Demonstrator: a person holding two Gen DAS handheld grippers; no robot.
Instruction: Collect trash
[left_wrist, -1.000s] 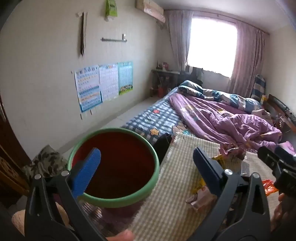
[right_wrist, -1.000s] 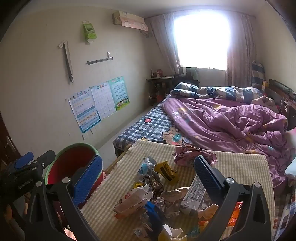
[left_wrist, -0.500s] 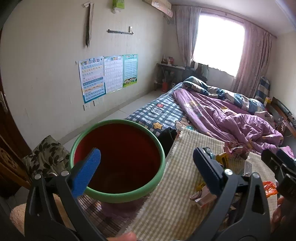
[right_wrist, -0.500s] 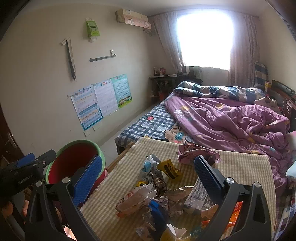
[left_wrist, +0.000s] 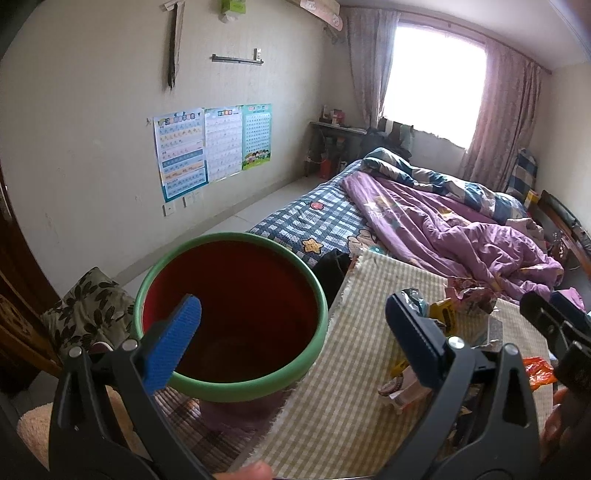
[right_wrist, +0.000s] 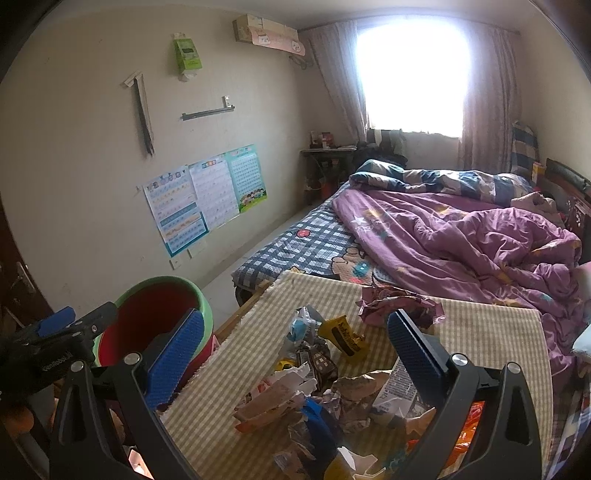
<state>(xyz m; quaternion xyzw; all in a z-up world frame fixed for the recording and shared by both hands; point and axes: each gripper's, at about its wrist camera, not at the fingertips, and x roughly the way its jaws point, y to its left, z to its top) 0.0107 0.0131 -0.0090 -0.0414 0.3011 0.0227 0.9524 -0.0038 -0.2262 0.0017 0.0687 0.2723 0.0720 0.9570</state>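
A red bin with a green rim (left_wrist: 236, 317) stands left of the table and shows in the right wrist view (right_wrist: 155, 321) too. It looks empty inside. A pile of trash (right_wrist: 332, 376) lies on the checked tablecloth (right_wrist: 480, 332): crumpled wrappers, a yellow packet (right_wrist: 343, 338), a purple wrapper (right_wrist: 399, 306), a white carton (right_wrist: 395, 387). My left gripper (left_wrist: 295, 343) is open and empty, over the bin's right edge. My right gripper (right_wrist: 295, 354) is open and empty above the trash pile.
A bed with a purple quilt (right_wrist: 461, 236) lies beyond the table. A leaf-patterned cushion (left_wrist: 85, 314) sits left of the bin. Posters hang on the left wall (left_wrist: 210, 147). A dark wooden door edge (left_wrist: 14, 295) is at far left.
The left view has tilted down and the bin now sits lower and more centred between its fingers. The right gripper has hardly moved. Both stay open.
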